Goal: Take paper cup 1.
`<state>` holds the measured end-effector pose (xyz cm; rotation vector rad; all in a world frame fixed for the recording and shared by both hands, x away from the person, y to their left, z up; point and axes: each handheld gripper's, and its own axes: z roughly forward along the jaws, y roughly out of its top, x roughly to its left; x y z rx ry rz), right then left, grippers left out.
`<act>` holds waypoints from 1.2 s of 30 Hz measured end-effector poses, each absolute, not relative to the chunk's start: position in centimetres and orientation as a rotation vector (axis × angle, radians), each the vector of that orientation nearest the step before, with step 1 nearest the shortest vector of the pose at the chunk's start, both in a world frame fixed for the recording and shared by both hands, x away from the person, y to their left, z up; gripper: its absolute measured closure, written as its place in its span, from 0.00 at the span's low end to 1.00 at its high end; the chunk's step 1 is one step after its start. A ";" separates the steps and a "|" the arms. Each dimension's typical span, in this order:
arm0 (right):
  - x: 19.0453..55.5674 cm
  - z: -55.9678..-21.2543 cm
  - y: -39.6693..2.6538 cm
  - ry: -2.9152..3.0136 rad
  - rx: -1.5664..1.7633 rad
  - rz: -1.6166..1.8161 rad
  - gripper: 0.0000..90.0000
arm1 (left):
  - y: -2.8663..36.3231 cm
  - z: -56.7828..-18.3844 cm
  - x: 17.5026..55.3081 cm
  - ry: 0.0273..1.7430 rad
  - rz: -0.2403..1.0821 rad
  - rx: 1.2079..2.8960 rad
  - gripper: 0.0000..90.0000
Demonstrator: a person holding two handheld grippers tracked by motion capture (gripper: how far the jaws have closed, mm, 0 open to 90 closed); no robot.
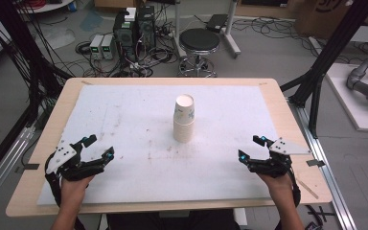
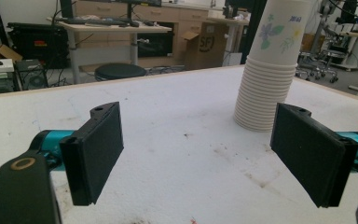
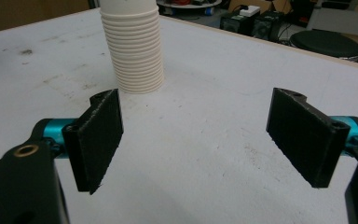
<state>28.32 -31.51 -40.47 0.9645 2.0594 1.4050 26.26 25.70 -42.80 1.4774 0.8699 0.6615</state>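
Note:
A tall stack of nested white paper cups (image 1: 184, 119) stands upright at the middle of the white mat (image 1: 124, 124). Flower prints mark the top cup. My left gripper (image 1: 98, 147) rests near the table's front left, open, nothing between its jaws. My right gripper (image 1: 253, 146) sits at the front right, also open and empty. In the left gripper view the cup stack (image 2: 269, 65) rises ahead and to the right of the jaws. The right gripper view has the cup stack (image 3: 133, 46) ahead and to the left. Both grippers are well apart from the cups.
The mat covers a wooden table (image 1: 278, 103) and carries scattered brown stains (image 1: 151, 154). Beyond the far edge stand a black round stool (image 1: 199, 40), computer boxes (image 1: 134, 28) and loose cables on the floor. Black frame posts (image 1: 316, 81) flank the table on the right.

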 end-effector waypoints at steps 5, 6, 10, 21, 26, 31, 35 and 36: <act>28.1 -40.4 -31.5 2.058 0.952 1.399 0.21 | 25.5 -42.8 26.3 0.867 0.664 1.480 0.19; 28.1 -40.4 -31.5 2.058 0.953 1.398 0.21 | 25.5 -42.8 26.4 0.866 0.665 1.485 0.19; 28.2 -40.4 -31.6 2.058 0.964 1.402 0.21 | 25.3 -42.9 26.7 0.874 0.654 1.486 0.19; 28.1 -40.7 -31.7 2.072 0.969 1.387 0.21 | 24.4 -42.5 27.1 0.848 0.644 1.501 0.18; 27.7 -40.4 -31.5 2.070 0.961 1.388 0.21 | 24.1 -42.3 27.0 0.847 0.631 1.502 0.18; 27.8 -40.3 -31.4 2.071 0.953 1.393 0.21 | 23.7 -41.6 27.4 0.834 0.618 1.506 0.18; 28.0 -40.3 -31.2 2.078 0.949 1.398 0.21 | 23.3 -41.0 27.8 0.825 0.609 1.510 0.18; 28.0 -40.3 -31.2 2.079 0.949 1.397 0.21 | 23.2 -40.9 27.9 0.823 0.608 1.508 0.18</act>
